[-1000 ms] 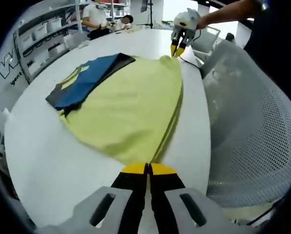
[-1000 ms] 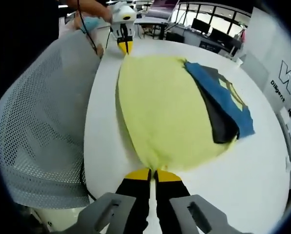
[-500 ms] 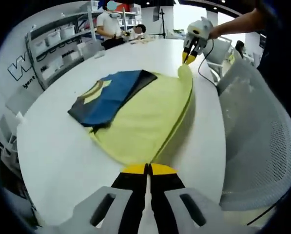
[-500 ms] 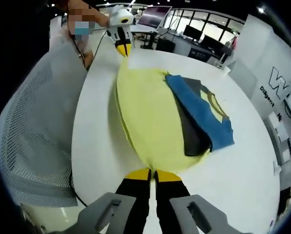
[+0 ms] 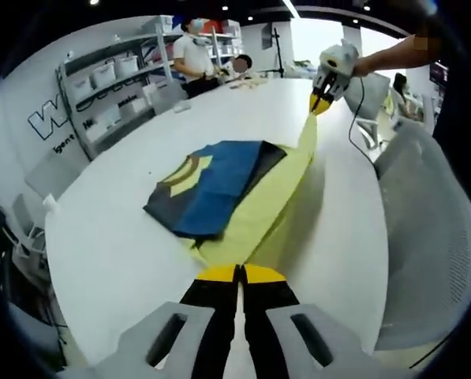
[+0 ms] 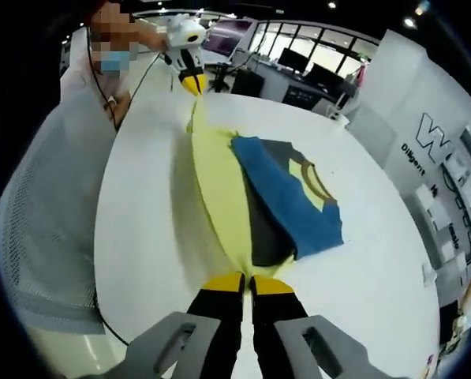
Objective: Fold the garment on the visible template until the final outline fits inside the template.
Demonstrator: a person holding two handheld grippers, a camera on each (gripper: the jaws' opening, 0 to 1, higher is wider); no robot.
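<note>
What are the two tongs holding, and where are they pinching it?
Both hold the yellow garment. The left tongs and the right tongs are each shut on one end of its lifted edge.

Yellow garment (image 6: 219, 197) stretched taut between right gripper (image 6: 245, 282) and left gripper (image 6: 191, 85).

The left gripper view looks forward from just behind its own hand-held gripper (image 5: 240, 274), low over the white worktop (image 5: 117, 253), along the yellow garment (image 5: 259, 225) toward the other hand-held gripper (image 5: 323, 103) at the far end. The right gripper view faces the opposite way from its hand-held gripper (image 6: 241, 283). Both share the garment, the worktop and, probably, the same mesh chair (image 5: 428, 237).
</note>
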